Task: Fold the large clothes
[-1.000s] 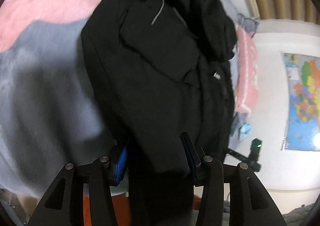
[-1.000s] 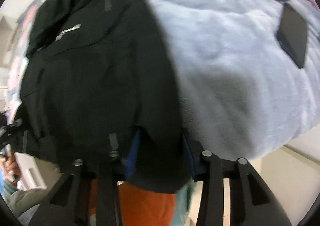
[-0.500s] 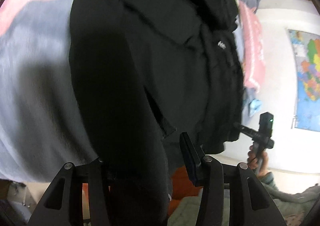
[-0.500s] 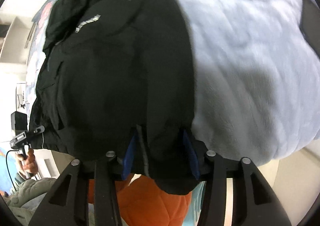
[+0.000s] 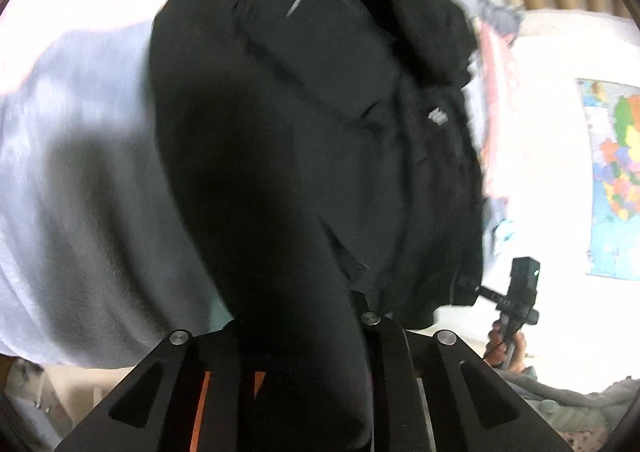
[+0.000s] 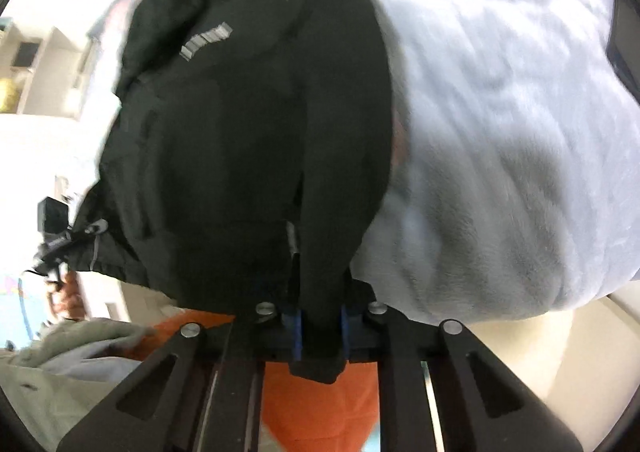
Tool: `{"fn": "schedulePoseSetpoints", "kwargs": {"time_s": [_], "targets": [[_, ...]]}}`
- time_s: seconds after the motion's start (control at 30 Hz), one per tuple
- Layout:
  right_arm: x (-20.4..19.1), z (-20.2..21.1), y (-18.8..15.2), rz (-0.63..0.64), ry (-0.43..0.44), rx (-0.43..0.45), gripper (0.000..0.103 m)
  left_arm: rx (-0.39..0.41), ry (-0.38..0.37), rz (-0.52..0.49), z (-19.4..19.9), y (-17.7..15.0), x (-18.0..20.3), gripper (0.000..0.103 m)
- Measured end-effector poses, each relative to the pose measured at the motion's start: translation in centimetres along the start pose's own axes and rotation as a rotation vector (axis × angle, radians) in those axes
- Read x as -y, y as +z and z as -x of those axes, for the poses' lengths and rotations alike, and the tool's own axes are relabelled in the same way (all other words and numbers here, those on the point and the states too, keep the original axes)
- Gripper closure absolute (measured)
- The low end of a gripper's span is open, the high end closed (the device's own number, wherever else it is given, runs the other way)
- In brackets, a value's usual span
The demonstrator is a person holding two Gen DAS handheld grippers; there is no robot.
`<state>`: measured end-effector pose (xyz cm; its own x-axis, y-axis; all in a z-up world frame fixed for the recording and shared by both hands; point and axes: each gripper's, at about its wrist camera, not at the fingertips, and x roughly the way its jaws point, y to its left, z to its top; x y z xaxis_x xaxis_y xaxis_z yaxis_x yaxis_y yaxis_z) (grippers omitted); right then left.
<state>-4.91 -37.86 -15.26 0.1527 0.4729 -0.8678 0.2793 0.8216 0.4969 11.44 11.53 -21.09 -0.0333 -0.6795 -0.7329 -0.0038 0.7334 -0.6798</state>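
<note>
In the left wrist view, the black jacket [image 5: 320, 140] lies on the grey blanket [image 5: 80, 188] of the bed. Its near end drapes over the left hand-held gripper [image 5: 296, 316] and hides the fingers, so I cannot tell its grip.

In the right wrist view, the right hand-held gripper [image 6: 318, 322] pinches the black jacket [image 6: 256, 132] hem between narrow blue pads [image 6: 297, 328], with the grey blanket [image 6: 500, 132] right beside the jacket.
</note>
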Motion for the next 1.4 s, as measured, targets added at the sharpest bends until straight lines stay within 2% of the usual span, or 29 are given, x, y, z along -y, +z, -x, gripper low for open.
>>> {"fn": "schedulePoseSetpoints", "kwargs": {"time_s": [0.13, 0.37, 0.43, 0.6, 0.73, 0.83, 0.97, 1.07, 1.17, 1.3, 1.4], "targets": [[-1.7, 4.0, 2.1, 0.015, 0.046, 0.104, 0.088, 0.109, -0.081, -0.004, 3.2, 1.6, 2.2, 0.090], [-5.0, 10.0, 8.5, 0.014, 0.141, 0.286, 0.088, 0.315, -0.234, -0.017, 9.6, 7.4, 5.4, 0.089], [-5.9, 11.8, 10.7, 0.028, 0.147, 0.338, 0.088, 0.367, -0.250, -0.027, 11.6, 9.0, 6.0, 0.089], [-8.4, 15.6, 16.8, 0.078, 0.179, 0.458, 0.088, 0.429, -0.281, -0.039, 14.4, 12.9, 6.8, 0.089], [-11.6, 16.2, 22.7, 0.108, 0.126, 0.506, 0.088, 0.464, -0.288, -0.034, 14.8, 18.0, 8.0, 0.088], [-13.4, 15.1, 27.9, 0.101, 0.060, 0.520, 0.088, 0.467, -0.263, -0.025, 14.2, 22.4, 8.9, 0.088], [-13.5, 11.6, 34.9, 0.046, -0.001, 0.481, 0.088, 0.439, -0.213, 0.039, 12.5, 28.4, 8.9, 0.088], [-13.0, 7.8, 39.6, 0.012, -0.051, 0.430, 0.088, 0.405, -0.144, 0.097, 9.4, 33.0, 7.5, 0.087], [-12.3, 1.9, 44.0, 0.006, -0.159, 0.349, 0.088, 0.350, -0.070, 0.174, 5.1, 37.2, 5.2, 0.086], [-10.1, -4.4, 46.9, -0.012, -0.217, 0.240, 0.088, 0.264, -0.008, 0.255, -0.5, 40.1, 2.1, 0.085], [-9.3, -7.4, 47.8, -0.002, -0.248, 0.201, 0.088, 0.239, -0.012, 0.274, -3.0, 41.0, 0.7, 0.085]]}}
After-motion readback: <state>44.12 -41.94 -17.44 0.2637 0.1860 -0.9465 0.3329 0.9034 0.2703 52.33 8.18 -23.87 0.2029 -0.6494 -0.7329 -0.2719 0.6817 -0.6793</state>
